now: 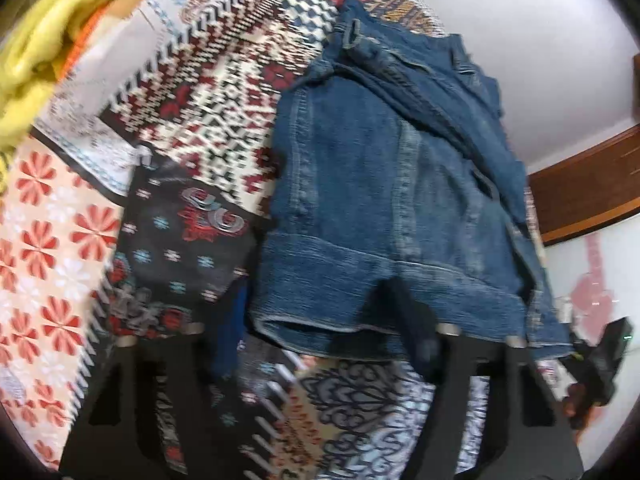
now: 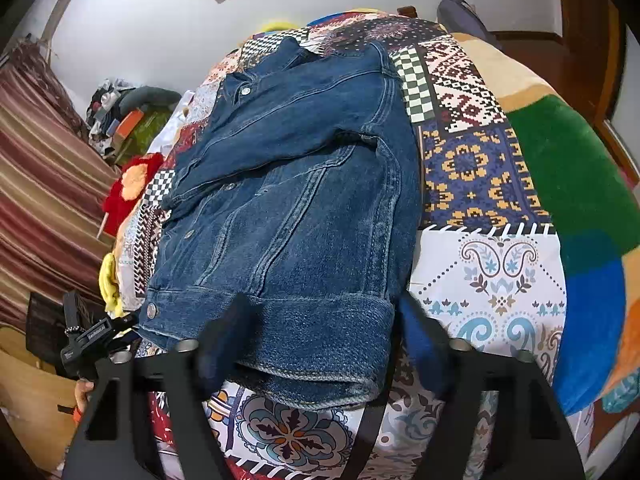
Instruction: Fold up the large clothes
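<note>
A blue denim jacket (image 2: 288, 208) lies flat on a patchwork bedspread (image 2: 488, 272), one sleeve folded across its front. In the right wrist view my right gripper (image 2: 324, 340) straddles the right corner of the hem. One finger (image 2: 228, 332) rests over the denim and the other sits just off the folded edge, with the jaws apart. In the blurred left wrist view my left gripper (image 1: 316, 320) straddles the opposite hem corner of the jacket (image 1: 380, 200). One finger (image 1: 408, 320) is over the hem and the blue-padded one is beside it, with the jaws apart.
A yellow garment (image 1: 48, 40) lies at the bedspread's far left. A green and blue blanket (image 2: 580, 200) covers the right side of the bed. Red and yellow clothes (image 2: 128, 188) hang off the left edge near a striped curtain (image 2: 40, 180). Wooden bed frame (image 1: 580, 188) at right.
</note>
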### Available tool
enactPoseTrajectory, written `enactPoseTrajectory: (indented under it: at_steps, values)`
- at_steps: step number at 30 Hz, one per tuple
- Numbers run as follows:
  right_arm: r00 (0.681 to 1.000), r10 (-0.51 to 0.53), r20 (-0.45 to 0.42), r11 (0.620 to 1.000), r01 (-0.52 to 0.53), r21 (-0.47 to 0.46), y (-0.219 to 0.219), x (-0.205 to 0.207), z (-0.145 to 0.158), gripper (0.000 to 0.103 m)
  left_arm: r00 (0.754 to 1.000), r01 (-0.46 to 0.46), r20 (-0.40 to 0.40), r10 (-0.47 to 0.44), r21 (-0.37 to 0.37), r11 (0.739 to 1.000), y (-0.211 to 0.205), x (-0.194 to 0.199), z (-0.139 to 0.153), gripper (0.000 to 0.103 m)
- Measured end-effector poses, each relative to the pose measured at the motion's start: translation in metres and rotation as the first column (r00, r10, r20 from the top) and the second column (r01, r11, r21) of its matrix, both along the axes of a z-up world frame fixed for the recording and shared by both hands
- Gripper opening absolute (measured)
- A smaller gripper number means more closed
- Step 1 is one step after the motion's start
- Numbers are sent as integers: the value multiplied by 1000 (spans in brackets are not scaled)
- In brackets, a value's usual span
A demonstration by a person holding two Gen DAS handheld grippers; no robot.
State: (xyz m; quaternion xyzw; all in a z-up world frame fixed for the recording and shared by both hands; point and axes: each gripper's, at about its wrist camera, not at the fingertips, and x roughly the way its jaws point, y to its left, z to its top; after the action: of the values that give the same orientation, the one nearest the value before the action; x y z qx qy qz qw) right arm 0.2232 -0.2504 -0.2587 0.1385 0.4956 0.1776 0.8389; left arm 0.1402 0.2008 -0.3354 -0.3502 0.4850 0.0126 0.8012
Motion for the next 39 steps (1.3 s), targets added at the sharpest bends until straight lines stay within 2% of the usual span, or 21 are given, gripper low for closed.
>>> enactPoseTrajectory:
  at_steps: [1, 3, 5, 8, 11, 16, 24, 26, 28, 35, 39]
  values:
    - [1000, -4, 3, 1000, 4, 9, -2, -1, 0, 57, 1000, -6, 2, 6, 5, 1000, 0, 0, 1, 56]
    - [1000, -11, 1, 1000, 11, 24, -3, -3, -1, 44, 1000, -6, 3, 6, 35, 999, -3, -1, 2, 44]
    - [1000, -20, 13, 1000, 20, 11, -4, -4, 0, 36, 1000, -17, 4, 17, 71, 997, -2, -2, 6, 26]
    - [999, -42, 32, 998, 41, 38, -8, -4, 3, 27, 1000, -26, 20, 24, 130, 991, 0, -3, 18, 19]
    - [997, -29, 74, 999, 27, 25, -4, 1, 13, 19, 998, -13, 63, -2, 236, 972, -6, 5, 40, 14]
    - [989, 25, 146, 1000, -26, 3, 7, 20, 37, 18, 987, 7, 149, -62, 343, 939, -14, 24, 79, 12]
    - [964, 98, 245, 995, -88, -51, 33, 52, 72, 16, 953, -24, 288, -92, 374, 927, -10, 58, 132, 11]
    - [956, 113, 271, 993, -97, -73, 41, 65, 83, 16, 941, -39, 323, -102, 403, 915, -9, 72, 145, 10]
    - [949, 109, 295, 992, -84, -96, 45, 79, 93, 16, 934, -48, 337, -121, 451, 891, -9, 91, 155, 10]
    - [935, 67, 348, 994, -35, -100, 48, 155, 121, 15, 924, -63, 357, -135, 492, 868, 1, 159, 176, 10]
    - [928, 63, 367, 990, -13, -139, 59, 207, 131, 15, 920, -80, 369, -132, 506, 859, 6, 196, 182, 9]
